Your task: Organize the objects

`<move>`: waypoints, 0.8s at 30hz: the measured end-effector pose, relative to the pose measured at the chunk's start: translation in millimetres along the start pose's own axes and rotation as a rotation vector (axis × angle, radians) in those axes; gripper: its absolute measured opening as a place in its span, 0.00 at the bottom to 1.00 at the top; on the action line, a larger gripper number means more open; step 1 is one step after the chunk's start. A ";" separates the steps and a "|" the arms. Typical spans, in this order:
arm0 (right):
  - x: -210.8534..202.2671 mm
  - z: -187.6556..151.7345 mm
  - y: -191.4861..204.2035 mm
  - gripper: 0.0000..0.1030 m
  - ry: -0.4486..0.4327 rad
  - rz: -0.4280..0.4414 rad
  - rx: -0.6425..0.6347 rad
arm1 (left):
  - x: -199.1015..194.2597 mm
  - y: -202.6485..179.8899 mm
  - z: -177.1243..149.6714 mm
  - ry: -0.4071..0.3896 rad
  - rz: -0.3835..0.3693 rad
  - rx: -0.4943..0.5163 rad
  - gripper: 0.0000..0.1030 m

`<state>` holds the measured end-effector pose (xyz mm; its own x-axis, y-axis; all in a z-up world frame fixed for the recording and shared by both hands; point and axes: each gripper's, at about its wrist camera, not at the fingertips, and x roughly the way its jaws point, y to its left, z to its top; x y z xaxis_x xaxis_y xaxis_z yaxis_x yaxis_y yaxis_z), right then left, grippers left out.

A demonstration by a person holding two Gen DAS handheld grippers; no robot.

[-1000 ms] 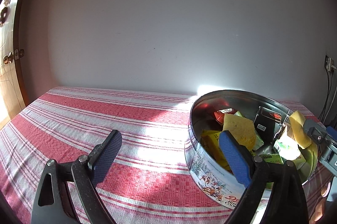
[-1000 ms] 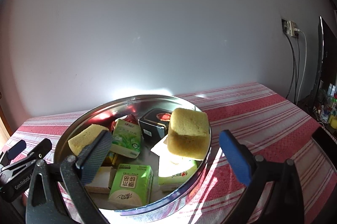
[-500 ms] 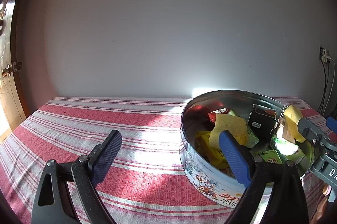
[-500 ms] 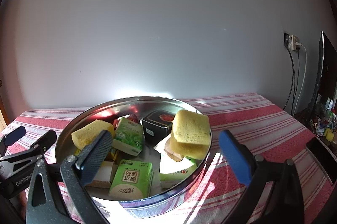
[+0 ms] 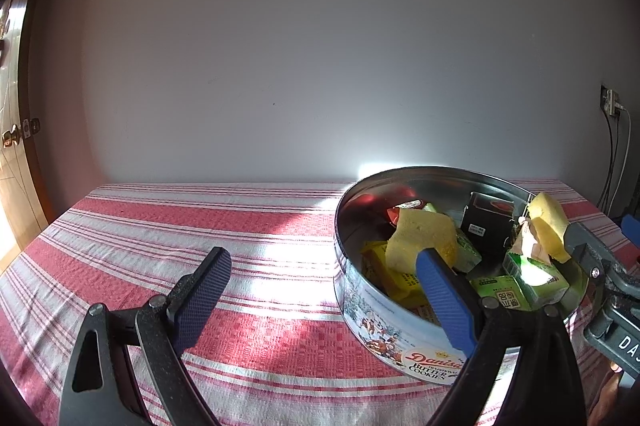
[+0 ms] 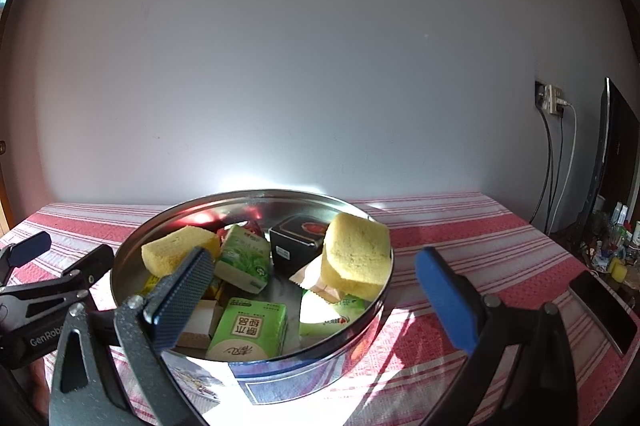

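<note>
A round metal cookie tin (image 5: 384, 322) (image 6: 256, 382) sits on the red-striped tablecloth (image 5: 168, 234), filled with two yellow sponges (image 6: 356, 254) (image 6: 176, 256), green cartons (image 6: 250, 332), a black box (image 6: 296, 246) and other small packs. My left gripper (image 5: 324, 300) is open, hovering at the tin's left wall, its right finger (image 5: 444, 302) over the rim. My right gripper (image 6: 316, 298) is open above the tin's near side, holding nothing. Each gripper shows at the edge of the other's view.
A white wall stands behind the table. A wall socket with cables (image 6: 554, 101) and a dark screen (image 6: 616, 133) are at the right. A phone (image 6: 604, 306) lies on the cloth's right edge. A wooden door (image 5: 12, 161) is at the left.
Both grippers have pulled back and risen slightly from the tin, so it sits lower and smaller in each view. The tin's contents have not moved.
</note>
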<state>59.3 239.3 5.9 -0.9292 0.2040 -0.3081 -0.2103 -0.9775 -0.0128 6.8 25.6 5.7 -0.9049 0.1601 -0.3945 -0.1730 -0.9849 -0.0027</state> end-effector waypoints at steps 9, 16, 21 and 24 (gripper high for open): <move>-10.6 -1.2 -0.5 1.00 -0.016 0.008 0.001 | -5.8 -4.3 -2.3 -0.004 0.004 0.019 0.93; -17.1 -2.6 -0.9 1.00 -0.022 0.009 0.006 | -11.3 -5.3 -3.6 -0.016 -0.003 0.024 0.93; -22.2 -3.9 -1.8 1.00 -0.029 0.008 0.013 | -13.7 -5.0 -4.0 -0.018 -0.004 0.022 0.93; -24.3 -4.8 -4.2 1.00 -0.024 0.012 0.022 | -16.5 -5.4 -4.4 -0.027 -0.004 0.025 0.93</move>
<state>84.2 238.3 8.8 -0.9389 0.1933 -0.2848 -0.2051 -0.9787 0.0119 24.3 28.0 8.2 -0.9144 0.1663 -0.3692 -0.1861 -0.9824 0.0184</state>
